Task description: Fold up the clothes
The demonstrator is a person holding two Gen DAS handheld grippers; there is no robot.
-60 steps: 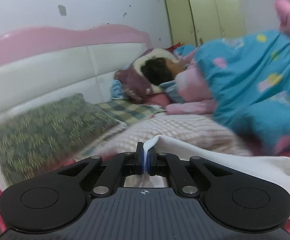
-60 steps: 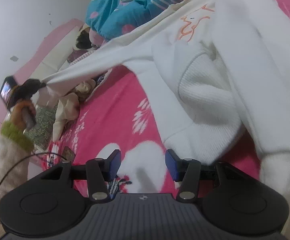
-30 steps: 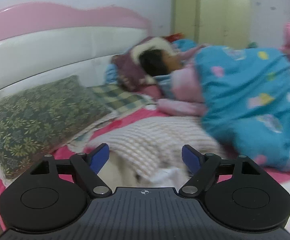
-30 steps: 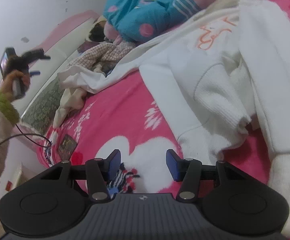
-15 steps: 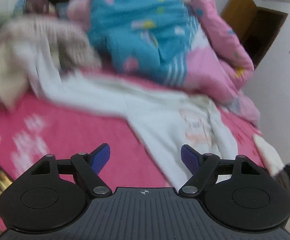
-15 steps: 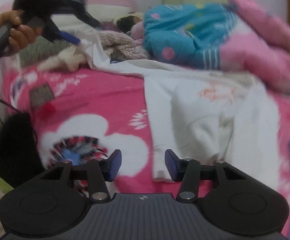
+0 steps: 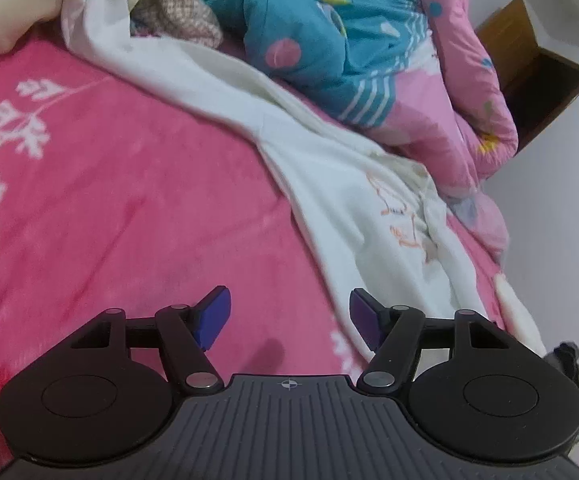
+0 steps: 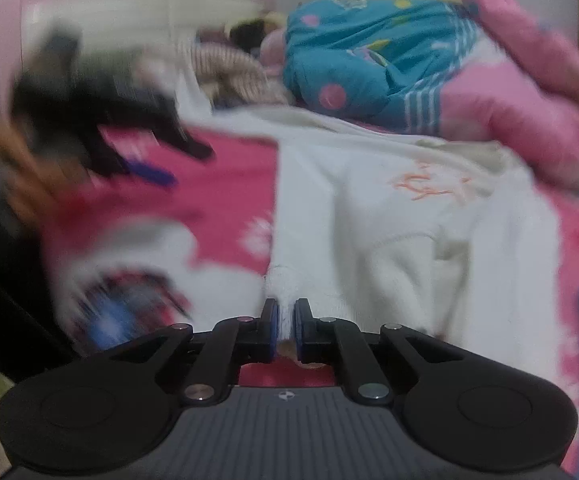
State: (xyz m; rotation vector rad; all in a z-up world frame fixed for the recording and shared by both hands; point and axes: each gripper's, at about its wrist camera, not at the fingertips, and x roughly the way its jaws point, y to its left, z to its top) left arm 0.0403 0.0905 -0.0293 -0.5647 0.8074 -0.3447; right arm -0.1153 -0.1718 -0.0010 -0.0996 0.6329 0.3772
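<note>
Fold barely begun: white sweatshirt [image 8: 429, 216] lies spread on the bed [image 7: 129, 200].
Right gripper [image 8: 285, 330] fingers have just pinched its hem; left gripper [image 7: 289, 316] fingers, just narrowing, wide apart and empty.

garment: white sweatshirt [image 7: 353, 208], soft knit, orange print on chest
pose: spread out rumpled, chest up, not folded yet
spot: centre-right of both views, on pink bedding
sleeve: long one trailing off to upper left

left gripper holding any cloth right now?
No: the left gripper stands open over the pink floral bedspread, with the white sweatshirt beside it, not between the pads.
</note>
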